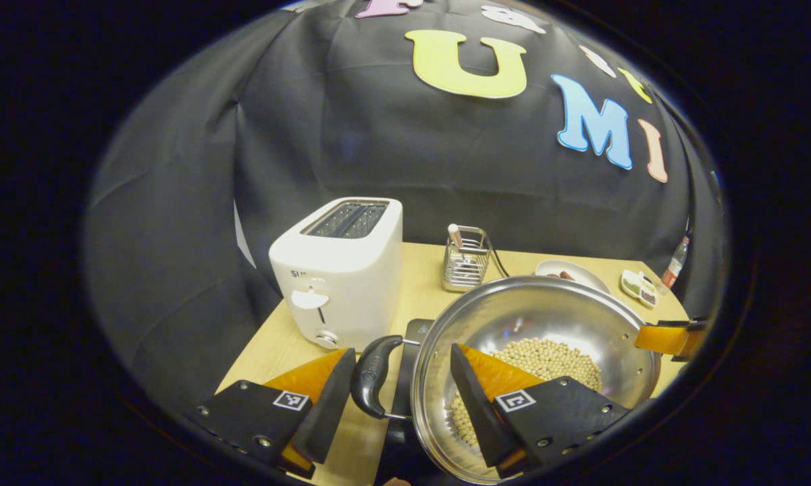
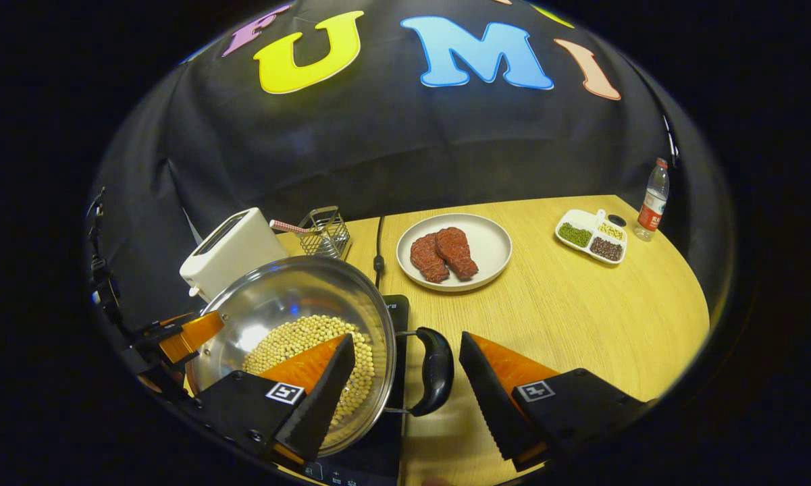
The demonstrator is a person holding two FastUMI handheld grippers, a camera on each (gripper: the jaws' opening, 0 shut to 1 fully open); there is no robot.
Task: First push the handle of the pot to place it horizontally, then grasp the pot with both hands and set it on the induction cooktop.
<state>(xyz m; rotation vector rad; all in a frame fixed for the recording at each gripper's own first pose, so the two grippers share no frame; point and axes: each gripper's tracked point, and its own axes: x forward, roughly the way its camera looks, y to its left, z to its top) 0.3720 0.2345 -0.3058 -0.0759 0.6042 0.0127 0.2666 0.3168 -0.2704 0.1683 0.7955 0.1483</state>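
A steel pot (image 1: 527, 310) holding soybeans (image 1: 554, 361) sits on the black induction cooktop (image 1: 415, 331). My left gripper (image 1: 402, 351) is open and straddles the pot's black left handle (image 1: 371, 378): one finger stands outside it, the other dips inside the pot over the beans, and neither presses on the handle. In the right gripper view my right gripper (image 2: 406, 337) is open in the same way around the right handle (image 2: 437, 378) of the pot (image 2: 290, 297), above the cooktop (image 2: 395, 317). Each gripper also shows at the pot's far rim in the other's view.
A white toaster (image 1: 341, 270) stands left of the pot, with a wire rack (image 1: 466, 260) behind it. On the wooden table (image 2: 581, 317) are a plate of meat (image 2: 454, 251), a divided dish (image 2: 591, 235), a bottle (image 2: 651, 199) and a black cable (image 2: 378, 250).
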